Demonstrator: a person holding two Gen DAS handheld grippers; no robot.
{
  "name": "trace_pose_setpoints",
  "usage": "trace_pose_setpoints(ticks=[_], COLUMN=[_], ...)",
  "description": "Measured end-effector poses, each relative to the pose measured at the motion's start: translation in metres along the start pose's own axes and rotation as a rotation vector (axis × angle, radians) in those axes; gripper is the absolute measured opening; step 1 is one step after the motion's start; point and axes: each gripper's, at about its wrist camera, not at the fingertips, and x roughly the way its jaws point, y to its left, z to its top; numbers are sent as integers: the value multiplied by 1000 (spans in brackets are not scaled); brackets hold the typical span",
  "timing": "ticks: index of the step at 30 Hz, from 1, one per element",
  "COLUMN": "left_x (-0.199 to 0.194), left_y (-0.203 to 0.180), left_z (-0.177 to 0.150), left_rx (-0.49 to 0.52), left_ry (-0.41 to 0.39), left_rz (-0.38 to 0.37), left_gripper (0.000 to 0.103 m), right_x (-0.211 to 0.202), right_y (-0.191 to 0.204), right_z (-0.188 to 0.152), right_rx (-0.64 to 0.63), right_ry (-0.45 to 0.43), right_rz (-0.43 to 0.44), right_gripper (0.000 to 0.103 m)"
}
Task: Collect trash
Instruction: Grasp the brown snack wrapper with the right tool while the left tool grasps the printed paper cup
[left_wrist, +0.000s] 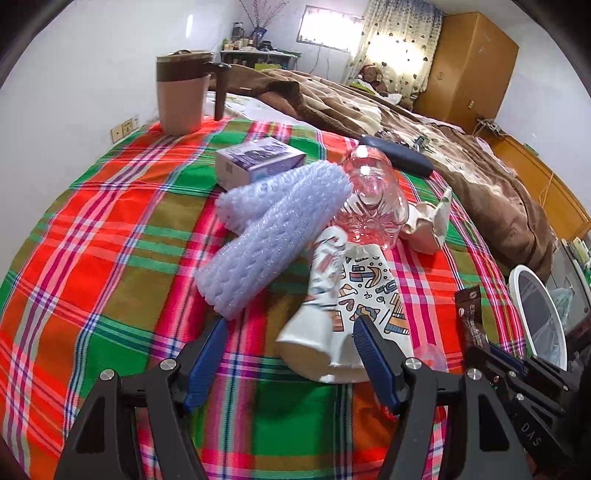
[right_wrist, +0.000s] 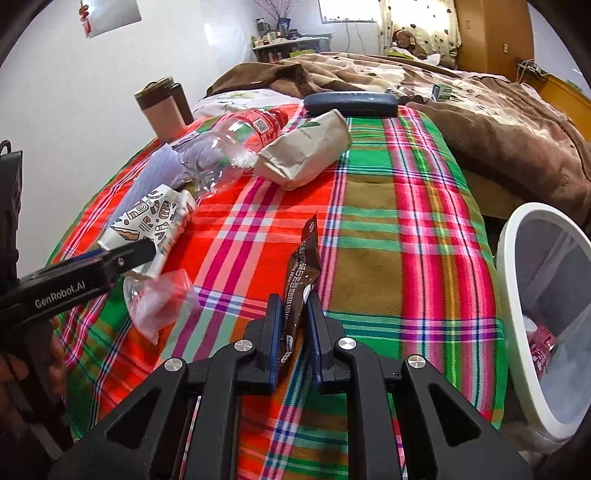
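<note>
On plaid cloth (right_wrist: 369, 206) over the bed: right gripper (right_wrist: 295, 317) pressed together on a brown snack wrapper (right_wrist: 301, 266), pinching its lower end, upper end sticking up. Just right of it, off the cloth's edge, a white bin (right_wrist: 511, 258) lined with clear plastic, red-labelled trash inside. Left gripper (left_wrist: 288, 328) spread wide, one finger (left_wrist: 373, 354) over a crushed patterned paper cup (left_wrist: 332, 295), not gripping it. Beyond the cup, a clear bottle (left_wrist: 373, 199) with red label, touching it. Beside the bottle, rolled bubble wrap (left_wrist: 266, 236), a small box (left_wrist: 258, 158), a crumpled paper bag (right_wrist: 306, 151). Near the left gripper, a clear plastic scrap (right_wrist: 159, 295). Farther back, a pink jug (left_wrist: 183, 92) and a dark case (right_wrist: 351, 101).
</note>
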Motion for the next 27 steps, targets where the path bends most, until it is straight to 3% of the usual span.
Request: trace_pose_setpoints(ticks=[6, 14, 21, 27], left_x=[2, 2, 0, -8], left_y=[-12, -30, -33, -36], left_z=[-2, -5, -5, -6], left_rx=[29, 62, 66, 69], left_ry=[2, -2, -11, -37], left_rz=[-11, -20, -12, 10], left_gripper=[54, 47, 23, 22], right_x=[0, -1, -2, -6], right_y=[-4, -11, -16, -18], right_z=[0, -2, -3, -3], right_rx=[15, 31, 45, 44], right_ry=[-2, -4, -9, -28], right_rz=[8, 24, 46, 55], right_gripper=[14, 14, 13, 11])
